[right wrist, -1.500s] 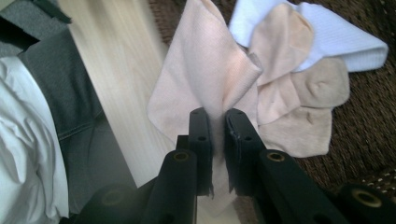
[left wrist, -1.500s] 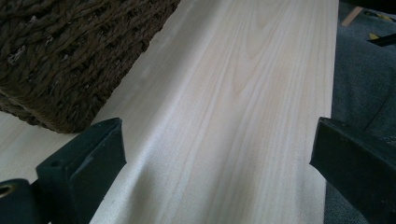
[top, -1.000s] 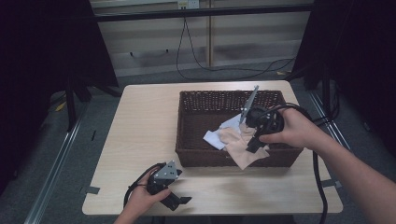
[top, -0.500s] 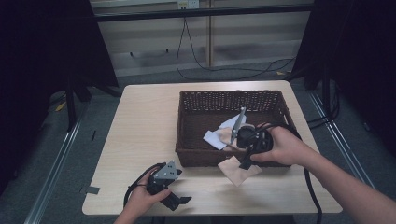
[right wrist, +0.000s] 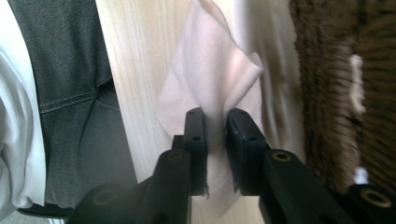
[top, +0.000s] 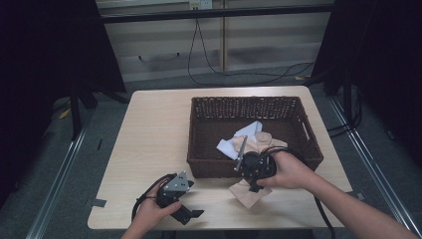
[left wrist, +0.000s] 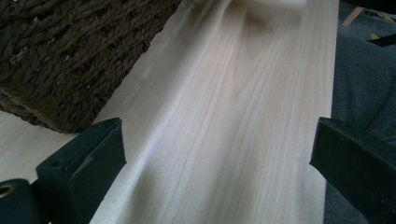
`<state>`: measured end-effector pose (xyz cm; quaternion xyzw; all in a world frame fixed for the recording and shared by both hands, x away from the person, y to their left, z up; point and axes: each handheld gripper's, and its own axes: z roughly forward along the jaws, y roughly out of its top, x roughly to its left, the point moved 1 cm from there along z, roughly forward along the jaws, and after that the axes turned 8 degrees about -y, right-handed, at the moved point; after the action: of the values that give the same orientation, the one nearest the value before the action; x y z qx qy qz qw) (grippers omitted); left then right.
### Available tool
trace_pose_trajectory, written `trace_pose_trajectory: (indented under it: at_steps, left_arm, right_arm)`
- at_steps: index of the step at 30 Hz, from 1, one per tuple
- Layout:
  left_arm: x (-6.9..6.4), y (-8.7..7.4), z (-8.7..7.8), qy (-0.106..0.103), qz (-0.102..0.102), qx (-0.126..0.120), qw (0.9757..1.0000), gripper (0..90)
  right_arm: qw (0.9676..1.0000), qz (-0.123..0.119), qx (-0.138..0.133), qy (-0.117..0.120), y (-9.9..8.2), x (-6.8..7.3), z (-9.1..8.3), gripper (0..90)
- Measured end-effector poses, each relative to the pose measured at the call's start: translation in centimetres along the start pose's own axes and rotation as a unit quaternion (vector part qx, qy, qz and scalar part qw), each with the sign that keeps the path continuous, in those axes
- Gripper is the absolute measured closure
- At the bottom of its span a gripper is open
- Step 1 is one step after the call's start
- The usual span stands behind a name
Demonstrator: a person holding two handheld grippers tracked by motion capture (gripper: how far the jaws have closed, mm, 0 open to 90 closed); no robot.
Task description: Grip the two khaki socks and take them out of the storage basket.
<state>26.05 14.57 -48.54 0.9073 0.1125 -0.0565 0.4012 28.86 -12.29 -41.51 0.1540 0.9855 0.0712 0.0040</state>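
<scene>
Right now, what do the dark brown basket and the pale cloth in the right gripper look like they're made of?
The dark brown basket looks like woven wicker or twisted rope: coarse, matte strands. The pale pinkish cloth looks like soft, thin fabric, folding and draping where the right gripper pinches it.

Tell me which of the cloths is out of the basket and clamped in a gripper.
The beige cloth on the table in front of the basket, pinched in the right gripper. The pale blue cloth and another beige one lie inside the basket, ungripped.
</scene>
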Motion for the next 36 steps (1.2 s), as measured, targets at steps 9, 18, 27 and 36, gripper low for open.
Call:
trace_pose_trajectory:
  at_steps: [9, 18, 27, 36]
  left_arm:
    - [0.0, 0.0, 0.0, 0.0, 0.001, -0.001, 1.0, 2.6]
    - [0.0, 0.1, 0.0, 0.0, 0.004, 0.002, 1.0, 2.6]
    - [0.0, 0.0, 0.1, -0.001, 0.0, -0.004, 1.0, 2.6]
    - [0.1, -0.1, 0.0, -0.004, 0.003, -0.003, 1.0, 2.6]
  right_arm:
    - [0.9993, 0.018, -0.031, -0.006, 0.4, 0.1, -2.0, 43.4]
    - [0.9985, 0.04, -0.031, -0.022, 0.7, -1.5, -6.3, 25.7]
    - [0.9929, 0.096, -0.039, -0.058, 0.3, -5.9, -8.5, 21.6]
    - [0.986, 0.148, -0.02, -0.074, 0.2, -9.9, -5.8, 15.9]
